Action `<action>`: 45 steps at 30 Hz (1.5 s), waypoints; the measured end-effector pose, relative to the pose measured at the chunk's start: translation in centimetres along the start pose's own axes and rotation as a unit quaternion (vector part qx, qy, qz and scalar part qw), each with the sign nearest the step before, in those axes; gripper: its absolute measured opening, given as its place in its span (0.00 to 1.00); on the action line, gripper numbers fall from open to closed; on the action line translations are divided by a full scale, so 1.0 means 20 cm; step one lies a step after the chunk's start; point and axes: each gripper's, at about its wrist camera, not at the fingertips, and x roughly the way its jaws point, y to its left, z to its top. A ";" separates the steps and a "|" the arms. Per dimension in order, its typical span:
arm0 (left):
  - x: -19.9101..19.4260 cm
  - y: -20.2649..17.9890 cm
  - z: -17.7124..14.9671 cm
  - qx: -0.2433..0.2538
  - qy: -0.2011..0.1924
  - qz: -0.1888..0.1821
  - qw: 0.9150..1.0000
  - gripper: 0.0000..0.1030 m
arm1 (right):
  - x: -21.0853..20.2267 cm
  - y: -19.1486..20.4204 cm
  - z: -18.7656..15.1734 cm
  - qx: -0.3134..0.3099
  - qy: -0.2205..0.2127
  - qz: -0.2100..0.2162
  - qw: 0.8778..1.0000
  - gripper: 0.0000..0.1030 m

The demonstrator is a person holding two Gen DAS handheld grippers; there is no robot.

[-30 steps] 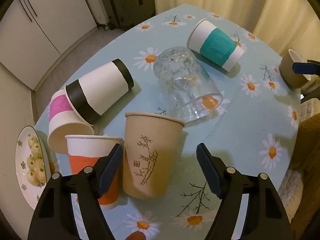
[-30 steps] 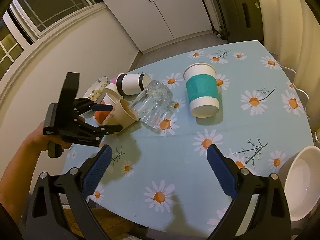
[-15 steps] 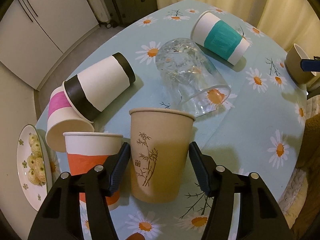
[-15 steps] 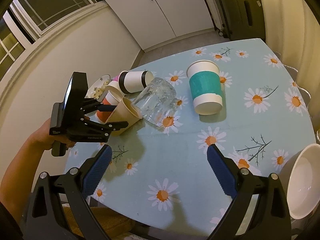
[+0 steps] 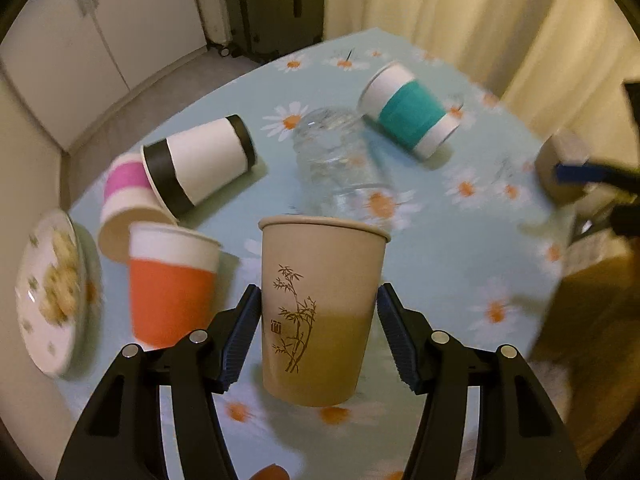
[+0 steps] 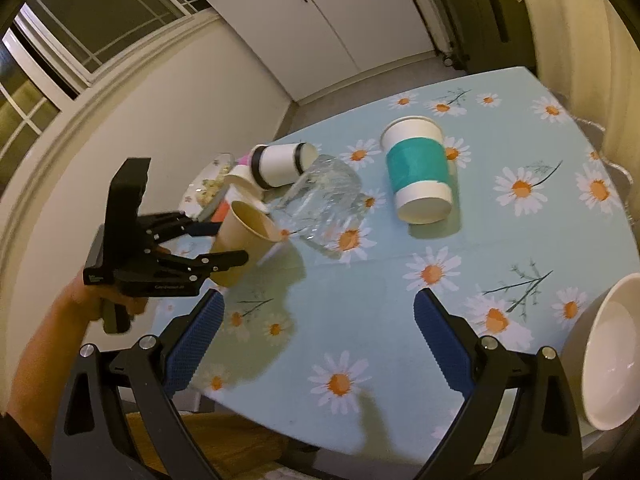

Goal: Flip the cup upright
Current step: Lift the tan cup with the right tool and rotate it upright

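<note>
My left gripper (image 5: 318,322) is shut on a tan paper cup with a bamboo print (image 5: 320,304), mouth up, held just above the daisy tablecloth (image 5: 448,264). In the right wrist view the same cup (image 6: 244,240) tilts in the left gripper (image 6: 222,246). A clear glass (image 5: 340,168) lies on its side behind it. A teal-banded cup (image 5: 408,112), a black-banded cup (image 5: 200,164) and a pink-banded cup (image 5: 128,204) lie on their sides. An orange cup (image 5: 170,280) stands upright. My right gripper (image 6: 316,340) is open and empty over the table's near edge.
A plate of biscuits (image 5: 52,292) sits at the left table edge. A white bowl (image 6: 612,352) stands at the right edge in the right wrist view. White cupboards and a dark suitcase (image 5: 280,4) stand beyond the table. Curtains hang at the right.
My left gripper closed on the tan bamboo cup and lifted it, tilting it in the right wrist view. The right gripper stayed open and nearly still.
</note>
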 end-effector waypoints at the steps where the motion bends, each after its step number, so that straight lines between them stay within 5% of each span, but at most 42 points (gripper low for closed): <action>1: -0.02 -0.02 -0.02 -0.011 -0.006 -0.009 1.000 0.56 | 0.00 0.00 -0.01 0.003 0.001 0.009 1.000 0.92; 9: -0.11 -0.12 -0.20 -0.158 -0.042 -0.058 0.985 0.56 | 0.00 0.03 -0.07 0.015 0.017 0.039 0.999 0.92; 12: -0.09 -0.11 -0.27 -0.248 -0.038 -0.061 0.966 0.56 | 0.02 0.01 -0.10 0.034 0.036 0.061 0.997 0.92; 18: -0.03 -0.13 -0.38 -0.353 -0.037 -0.061 0.933 0.56 | 0.09 -0.02 -0.16 0.075 0.075 0.097 0.990 0.92; 24: 0.01 -0.18 -0.46 -0.403 -0.026 -0.046 0.914 0.57 | 0.11 -0.04 -0.18 0.100 0.093 0.112 0.984 0.92; 29: 0.02 -0.21 -0.48 -0.413 -0.027 -0.035 0.910 0.58 | 0.11 -0.06 -0.18 0.104 0.094 0.110 0.984 0.92; 39: 0.01 -0.27 -0.43 -0.376 -0.025 -0.005 0.926 0.68 | 0.12 -0.05 -0.19 0.102 0.103 0.122 0.982 0.92; 45: -0.01 -0.26 -0.43 -0.375 -0.028 -0.002 0.926 0.69 | 0.14 -0.05 -0.19 0.103 0.105 0.122 0.982 0.92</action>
